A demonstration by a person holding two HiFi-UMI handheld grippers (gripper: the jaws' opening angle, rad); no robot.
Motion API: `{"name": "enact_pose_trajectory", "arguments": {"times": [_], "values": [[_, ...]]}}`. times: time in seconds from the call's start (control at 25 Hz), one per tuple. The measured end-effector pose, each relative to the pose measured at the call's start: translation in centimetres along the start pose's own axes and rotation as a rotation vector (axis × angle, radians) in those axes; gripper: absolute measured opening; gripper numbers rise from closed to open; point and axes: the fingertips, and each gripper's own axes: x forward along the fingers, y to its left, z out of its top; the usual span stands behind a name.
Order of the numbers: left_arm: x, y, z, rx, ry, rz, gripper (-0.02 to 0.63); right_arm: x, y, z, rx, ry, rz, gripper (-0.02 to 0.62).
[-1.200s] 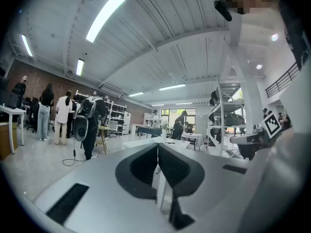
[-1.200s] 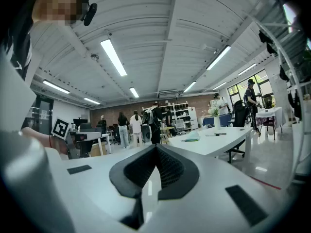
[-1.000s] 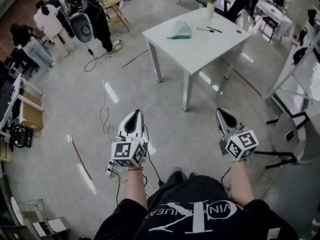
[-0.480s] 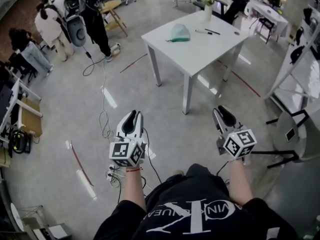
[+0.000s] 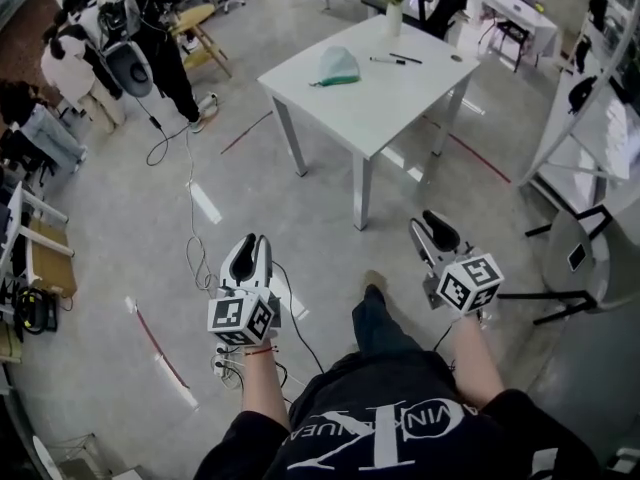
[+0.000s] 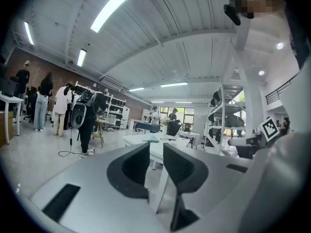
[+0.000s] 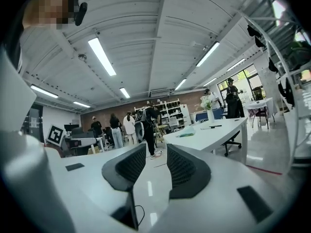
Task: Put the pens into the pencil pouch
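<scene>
Two pens (image 5: 388,60) lie near the tabletop's (image 5: 380,118) far edge, beside one green pencil pouch (image 5: 337,65). Left hand-held gripper (image 5: 254,243) and right hand-held gripper (image 5: 433,225), jaws just opening, hold nothing. White shirt print (image 5: 380,438) is readable only partly.

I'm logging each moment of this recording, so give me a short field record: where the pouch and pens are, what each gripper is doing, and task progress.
pouch: pale green, lying on the white table
pens: two, on the table right of the pouch, outside it
left gripper: jaws apart, just been opening, nothing between them
right gripper: jaws apart, just been opening, nothing between them
position: both grippers over the floor, short of the table
progress: not started
</scene>
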Motion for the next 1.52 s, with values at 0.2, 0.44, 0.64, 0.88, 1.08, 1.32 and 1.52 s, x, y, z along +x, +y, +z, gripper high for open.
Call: {"name": "enact_pose_trajectory", "arguments": {"times": [0.2,0.44,0.64,0.88,1.08,1.32,1.52], "values": [[5.4,1.2,0.5,0.000,0.009,-0.015,0.071,4.0,-3.2,-0.1,0.015,0.023,-0.001,0.144],[12.9,2.6,1.6,-0.007,0.004,-0.036,0.071,9.4,-7.2,1.7,0.010,0.032,-0.003,0.146],[18.7,2.2,1.3,0.004,0.038,-0.070,0.071,12.8,-11.0,2.6,0.016,0.055,-0.007,0.147],[25.3,2.6,2.1,-0.012,0.035,-0.075,0.071,16.5,-15.0,3.5,0.017,0.070,0.000,0.149],[30.6,2.0,2.6,-0.011,0.031,-0.092,0.071,18.8,-18.2,4.1,0.020,0.077,0.006,0.150],[35.6,0.6,2.1,-0.020,0.029,-0.124,0.071,20.9,-21.2,4.7,0.010,0.086,0.014,0.153],[38.3,0.1,2.6,-0.003,0.030,-0.141,0.071,22.1,-23.0,5.3,0.009,0.082,0.012,0.155]]}}
